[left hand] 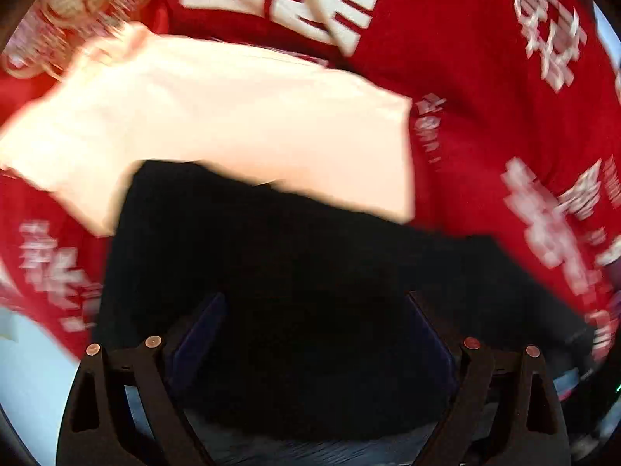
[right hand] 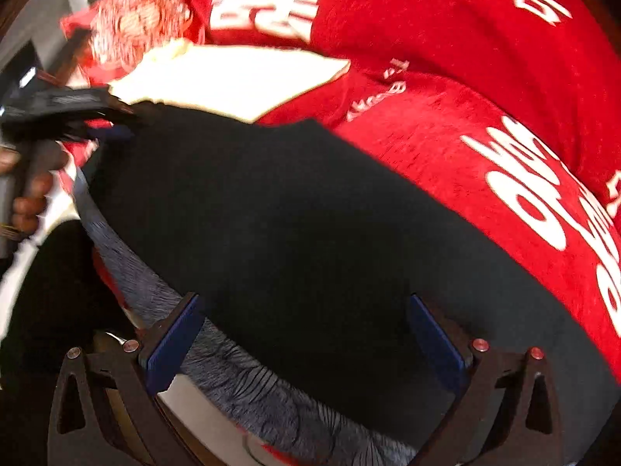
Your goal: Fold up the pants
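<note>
Both jaws stand wide. The left hand-held gripper [left hand: 316, 310] hangs over the black pants [left hand: 295, 256] with nothing pinched between its pads; whether they touch the cloth is unclear. The right hand-held gripper [right hand: 306, 310] likewise points steeply down over the pants [right hand: 279, 213], holding nothing. The pants lie on a red printed cloth [right hand: 446, 89], overlapping a pale folded garment [left hand: 217, 116]. In the right wrist view, a person's hand [right hand: 31, 186] grips the left tool's handle at the pants' far edge.

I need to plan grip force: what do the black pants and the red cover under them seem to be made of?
Black pants: matte, smooth cloth, seemingly a woven fabric; no sheen shows. Red cover: fuzzy, towel-like pile with white printed characters, probably terry or fleece.
</note>
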The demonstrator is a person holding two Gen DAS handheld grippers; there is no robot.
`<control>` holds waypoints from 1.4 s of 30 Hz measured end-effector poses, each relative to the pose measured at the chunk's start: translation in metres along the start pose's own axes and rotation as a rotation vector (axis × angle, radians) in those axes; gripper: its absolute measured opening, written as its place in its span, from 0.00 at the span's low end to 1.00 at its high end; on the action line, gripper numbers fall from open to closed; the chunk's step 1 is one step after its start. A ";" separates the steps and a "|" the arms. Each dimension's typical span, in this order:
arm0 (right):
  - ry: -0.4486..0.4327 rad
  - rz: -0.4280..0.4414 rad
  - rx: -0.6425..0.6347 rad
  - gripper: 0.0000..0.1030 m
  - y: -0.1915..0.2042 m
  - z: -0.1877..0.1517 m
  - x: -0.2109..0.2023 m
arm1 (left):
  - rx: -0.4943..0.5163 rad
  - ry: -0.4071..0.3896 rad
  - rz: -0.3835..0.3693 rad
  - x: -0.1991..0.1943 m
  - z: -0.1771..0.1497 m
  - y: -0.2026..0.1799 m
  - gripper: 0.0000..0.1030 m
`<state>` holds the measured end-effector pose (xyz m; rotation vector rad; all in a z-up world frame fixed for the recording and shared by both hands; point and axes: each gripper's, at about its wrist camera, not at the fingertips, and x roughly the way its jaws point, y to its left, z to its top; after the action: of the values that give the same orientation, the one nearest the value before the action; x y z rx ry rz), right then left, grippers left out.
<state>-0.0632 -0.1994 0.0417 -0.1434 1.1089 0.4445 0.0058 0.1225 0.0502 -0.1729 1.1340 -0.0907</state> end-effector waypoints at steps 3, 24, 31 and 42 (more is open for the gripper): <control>-0.002 -0.063 -0.055 1.00 -0.005 -0.014 0.003 | 0.011 0.034 -0.022 -0.005 -0.024 0.020 0.90; 0.052 -0.283 0.308 1.00 -0.141 -0.131 -0.082 | 0.296 0.176 0.135 0.041 -0.089 -0.128 0.98; -0.060 -0.387 0.610 1.00 -0.223 -0.208 -0.169 | 0.375 0.162 -0.126 0.013 -0.090 -0.229 0.98; -0.194 -0.134 0.937 0.96 -0.278 -0.301 -0.175 | 0.596 0.222 -0.161 0.049 -0.124 -0.414 0.98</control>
<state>-0.2624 -0.5980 0.0329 0.6330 1.0098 -0.2060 -0.0797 -0.3040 0.0309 0.2844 1.2648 -0.5945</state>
